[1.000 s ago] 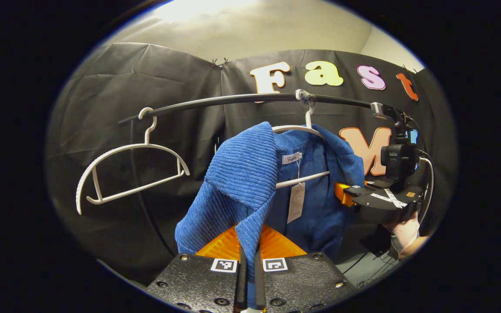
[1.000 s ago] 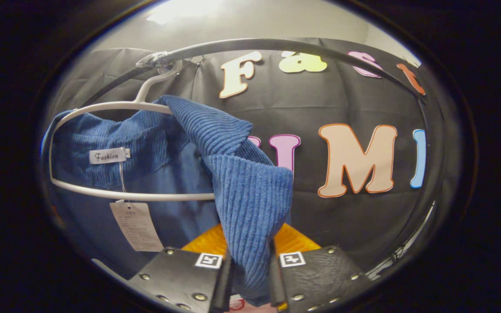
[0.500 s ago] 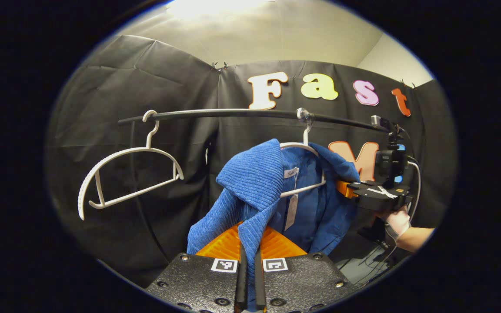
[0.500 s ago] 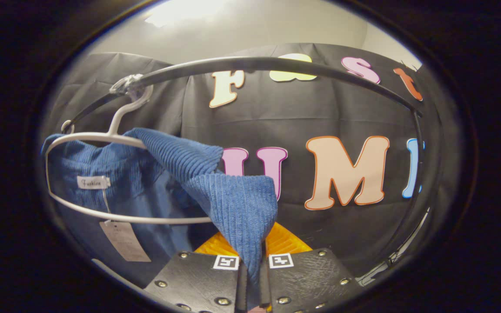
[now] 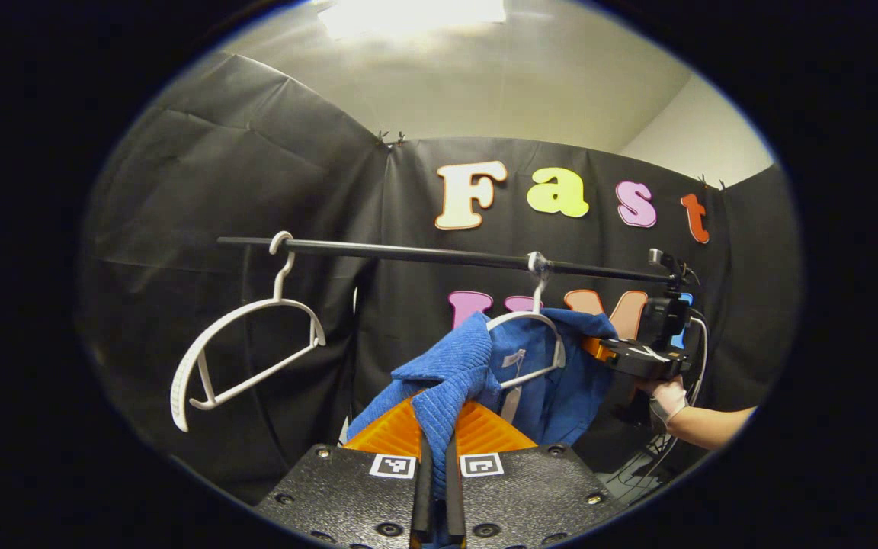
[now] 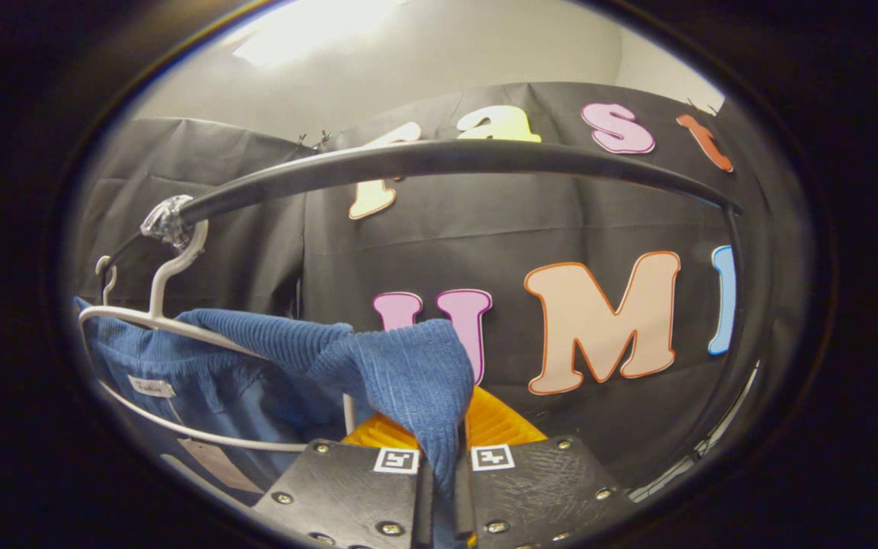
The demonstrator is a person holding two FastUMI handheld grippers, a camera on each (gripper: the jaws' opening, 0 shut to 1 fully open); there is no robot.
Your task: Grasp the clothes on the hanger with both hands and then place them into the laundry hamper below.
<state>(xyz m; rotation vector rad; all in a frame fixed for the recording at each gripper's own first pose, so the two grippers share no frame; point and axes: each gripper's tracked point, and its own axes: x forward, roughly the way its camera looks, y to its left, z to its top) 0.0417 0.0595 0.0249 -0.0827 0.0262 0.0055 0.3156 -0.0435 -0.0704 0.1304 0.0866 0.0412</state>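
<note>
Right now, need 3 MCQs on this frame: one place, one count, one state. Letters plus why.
1. Where does the empty white hanger hang on the rail?
A. Left of the blue garment
B. Right of it
C. On the floor

2. How many white hangers are on the rail?
A. One
B. Two
C. Three

3. What is the left gripper doing?
A. Open, empty
B. Shut on the blue garment
C. Holding the rail

Answers: 1 A, left gripper view shows it left of the blue garment. 2 B, the empty one plus the garment's hanger. 3 B, cloth is pinched between its fingers.
</note>
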